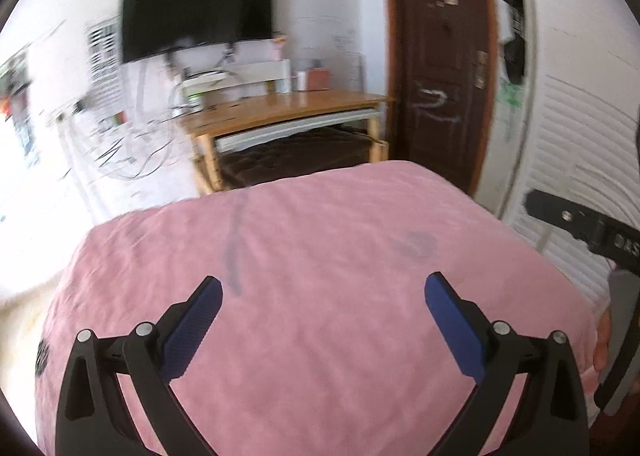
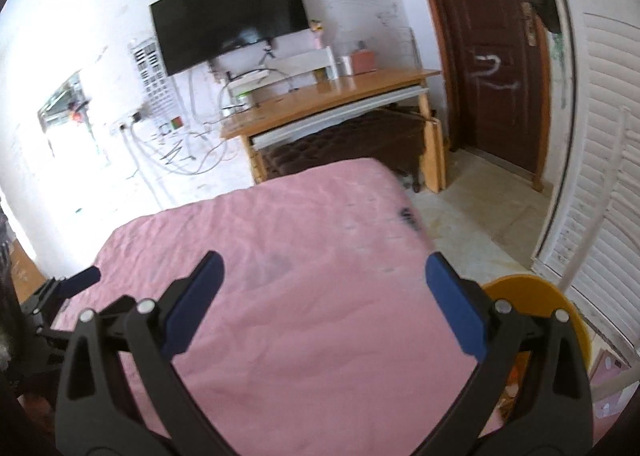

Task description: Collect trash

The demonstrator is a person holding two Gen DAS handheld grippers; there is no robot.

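Hovering both claws over the pink bed [image 1: 320, 296], left claw [image 1: 324, 296] and right claw [image 2: 324, 276] each spread wide apart and gripping nothing, so judging this as the searching step, before any pick. Not finding clear trash on the bedcover (only a faint grey streak [image 1: 236, 244] and a smudge [image 1: 416, 244] in the blurred left view, too soft to name), with the wooden tabletop [image 2: 340, 96] cluttered well beyond the bed and a yellow round thing [image 2: 532, 296] just beside the bed's right edge. Needing next a steadier look to settle on a target, then closing in with fingers held apart.
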